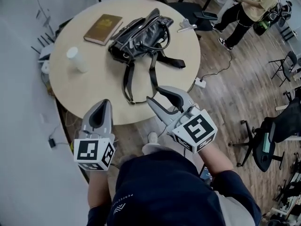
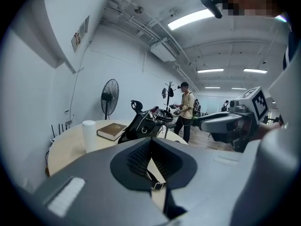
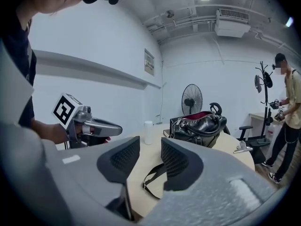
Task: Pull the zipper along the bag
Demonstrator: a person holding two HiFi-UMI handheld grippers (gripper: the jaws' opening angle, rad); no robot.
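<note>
A black leather bag lies on the far part of the round table, its top open with a red lining showing in the right gripper view. Its long strap trails toward the near edge. My left gripper hovers by the table's near edge, jaws shut with nothing in them. My right gripper is beside it at the edge, just short of the strap ends; its jaws stand open and empty. Both grippers are well short of the bag.
A brown book and a white cup sit left of the bag, and a metal clip lies at the table's far right. A person stands beyond the table. Office chairs stand on the wooden floor at right.
</note>
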